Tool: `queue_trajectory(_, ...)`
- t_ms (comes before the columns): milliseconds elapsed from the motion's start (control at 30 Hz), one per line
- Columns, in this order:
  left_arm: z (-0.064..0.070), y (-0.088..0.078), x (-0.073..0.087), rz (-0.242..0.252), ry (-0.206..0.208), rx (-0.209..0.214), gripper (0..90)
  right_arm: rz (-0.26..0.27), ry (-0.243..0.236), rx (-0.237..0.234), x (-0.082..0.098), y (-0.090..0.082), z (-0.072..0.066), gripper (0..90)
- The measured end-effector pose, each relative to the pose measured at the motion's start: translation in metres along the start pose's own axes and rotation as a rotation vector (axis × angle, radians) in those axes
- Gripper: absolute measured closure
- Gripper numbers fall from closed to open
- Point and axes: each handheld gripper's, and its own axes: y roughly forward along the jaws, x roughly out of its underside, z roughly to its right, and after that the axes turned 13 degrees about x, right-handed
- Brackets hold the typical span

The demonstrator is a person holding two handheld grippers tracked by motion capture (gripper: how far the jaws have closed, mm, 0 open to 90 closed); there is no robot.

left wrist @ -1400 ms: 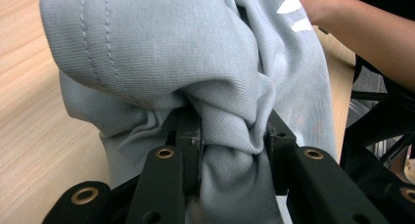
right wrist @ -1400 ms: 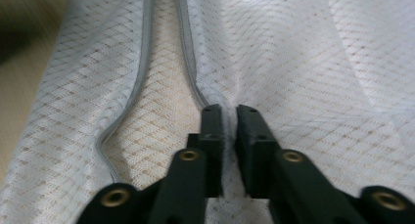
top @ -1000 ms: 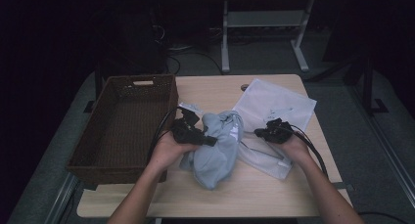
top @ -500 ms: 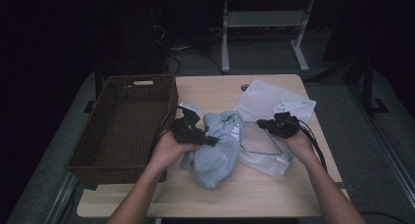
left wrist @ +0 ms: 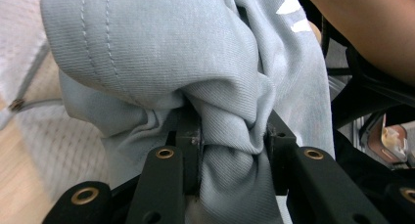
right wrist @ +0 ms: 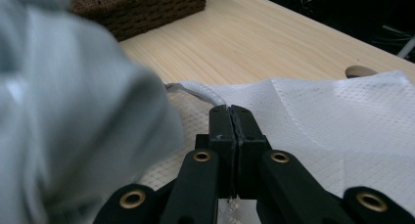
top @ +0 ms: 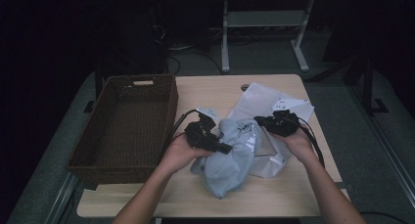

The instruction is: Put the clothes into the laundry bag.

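While the person's two forearms reach in from the near edge of the light wooden table (top: 205, 89), each hand holds a black gripper over a heap of cloth at the table's middle. The left gripper (left wrist: 234, 138) has its jaws clamped on a thick fold of a pale grey-blue garment (top: 230, 155); in the left gripper view the twill bunches up between the two jaws and bulges over them, with a line of stitching running along the upper fold. From above, that garment lies in a crumpled mound, its bulk spilling toward the near edge of the table, a small white marking showing on its right side.

The right gripper (right wrist: 230, 117) has its jaws pressed together, and a white corded edge of the white mesh bag (right wrist: 342, 116) runs right up to their tips. Whether a bit of the mesh is pinched between them is hard to tell, since the jaws cover the spot. The mesh bag lies spread flat on the table to the right of and partly under the garment, reaching toward the far right corner, with a small white tag near its far edge in the high view.

At the table's left side sits a dark brown woven basket (top: 169, 104), rectangular, with a handle slot in its far wall, just beside the left hand (top: 178, 153). Black cables trail from both grippers. A small round mark lies on the wood just beyond the mesh bag.
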Motion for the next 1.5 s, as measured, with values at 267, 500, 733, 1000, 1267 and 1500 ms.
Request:
queue_trajectory(267,-0.007,0.026,-0.008,-0.06,0.01,0.034,67.6,0.032,0.007,-0.01,-0.004,-0.015,0.001,88.0)
queue_trajectory(500,-0.015,0.043,-0.012,-0.089,0.003,0.041,67.6,0.053,0.006,-0.026,-0.006,-0.03,0.0,88.0)
queue_trajectory(733,-0.027,0.041,-0.02,-0.085,-0.041,-0.003,67.6,0.063,-0.002,-0.03,-0.007,-0.037,-0.003,88.1)
queue_trajectory(1000,-0.044,0.022,-0.019,-0.04,-0.098,-0.091,67.6,0.07,-0.014,-0.043,-0.01,-0.04,-0.007,88.1)
queue_trajectory(1267,-0.03,0.039,-0.024,-0.075,-0.046,-0.044,67.6,0.071,-0.015,-0.047,-0.014,-0.034,-0.013,88.1)
queue_trajectory(1500,-0.029,0.054,-0.034,-0.101,-0.02,-0.039,67.5,0.083,-0.031,-0.062,-0.018,-0.034,-0.02,88.1)
